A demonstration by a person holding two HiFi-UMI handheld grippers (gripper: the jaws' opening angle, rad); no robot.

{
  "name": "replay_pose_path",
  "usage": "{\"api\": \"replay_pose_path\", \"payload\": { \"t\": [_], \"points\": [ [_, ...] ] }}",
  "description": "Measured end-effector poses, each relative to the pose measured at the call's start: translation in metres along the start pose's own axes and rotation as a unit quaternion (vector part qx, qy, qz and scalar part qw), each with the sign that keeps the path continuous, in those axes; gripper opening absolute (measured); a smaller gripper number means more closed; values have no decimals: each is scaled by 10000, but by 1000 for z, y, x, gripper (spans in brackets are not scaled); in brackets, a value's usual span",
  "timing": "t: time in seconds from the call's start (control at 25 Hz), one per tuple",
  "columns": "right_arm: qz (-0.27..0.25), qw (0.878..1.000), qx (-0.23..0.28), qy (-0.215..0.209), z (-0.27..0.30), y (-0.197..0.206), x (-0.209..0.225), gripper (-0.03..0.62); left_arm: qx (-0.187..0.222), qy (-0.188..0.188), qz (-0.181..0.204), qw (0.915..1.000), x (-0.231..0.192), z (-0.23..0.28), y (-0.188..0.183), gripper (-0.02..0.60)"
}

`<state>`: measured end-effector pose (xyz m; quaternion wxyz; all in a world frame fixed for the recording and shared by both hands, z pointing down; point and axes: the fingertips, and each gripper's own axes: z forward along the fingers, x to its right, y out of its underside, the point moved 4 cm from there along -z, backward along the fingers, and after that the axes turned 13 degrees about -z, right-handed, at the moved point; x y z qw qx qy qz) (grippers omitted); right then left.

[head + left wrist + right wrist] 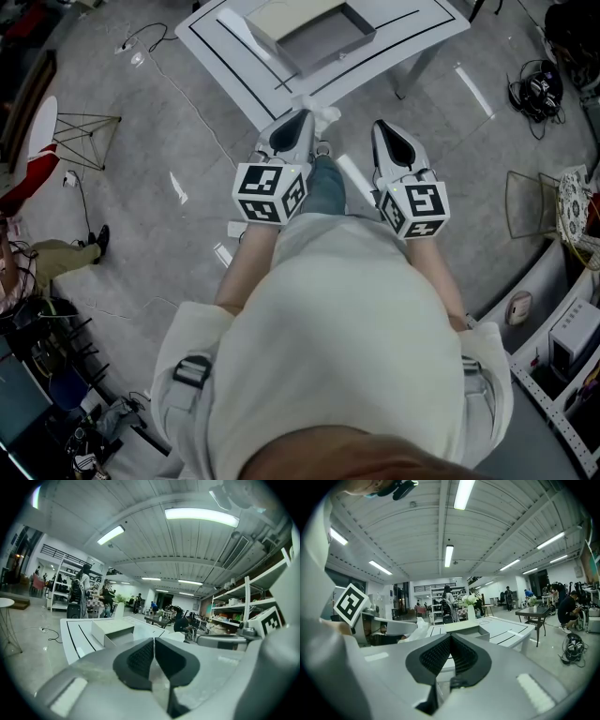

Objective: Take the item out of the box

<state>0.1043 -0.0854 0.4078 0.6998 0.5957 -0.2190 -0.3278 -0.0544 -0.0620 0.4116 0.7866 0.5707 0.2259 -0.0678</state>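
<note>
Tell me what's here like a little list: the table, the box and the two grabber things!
Table: white with black lines, in front of the person
Box: on the table, open, grey inside; no item can be made out in it
Left gripper: jaws together, holding nothing
Right gripper: jaws together, holding nothing
Job: not started, neither gripper is at the box

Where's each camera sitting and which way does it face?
Head view: on the head, facing steeply down; torso, left gripper, right gripper, table ahead.
Left gripper view: on left gripper, facing along its shut jaws toward box.
Right gripper view: on right gripper, facing along its shut jaws, same way.
Shared: both gripper views show the box.
</note>
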Motion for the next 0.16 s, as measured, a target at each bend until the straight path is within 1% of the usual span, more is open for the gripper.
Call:
{"api": "replay_pose_path", "payload": {
  "t": [0.16],
  "points": [
    [3,10000,-6,25,1,0,2,-3,2,-1,14,10000,0,2,-2,11]
  ]
}}
